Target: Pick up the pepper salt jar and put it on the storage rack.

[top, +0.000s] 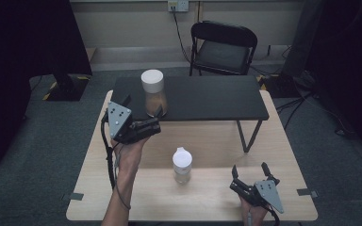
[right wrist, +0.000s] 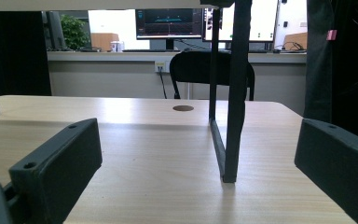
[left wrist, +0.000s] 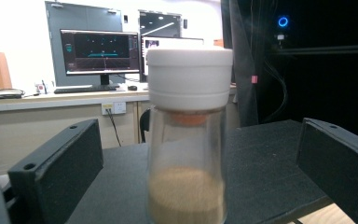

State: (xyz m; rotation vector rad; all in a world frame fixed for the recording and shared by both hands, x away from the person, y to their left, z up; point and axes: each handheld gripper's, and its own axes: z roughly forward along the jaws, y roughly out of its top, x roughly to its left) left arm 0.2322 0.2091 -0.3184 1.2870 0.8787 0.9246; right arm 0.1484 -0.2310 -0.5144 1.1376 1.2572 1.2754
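Observation:
A clear jar with a white lid and brown powder in its bottom stands on the black shelf, near its front left. My left gripper is open, its jaws on either side of the jar without touching it. A smaller bottle with a white cap stands on the wooden table below the shelf. My right gripper rests open near the table's front right edge, nothing between its jaws. In the right gripper view its jaws face the shelf's black leg.
The black shelf stands on thin legs over the table's far half. A black folding chair sits behind the table. Dark stands flank both sides. Monitors sit on a counter far behind.

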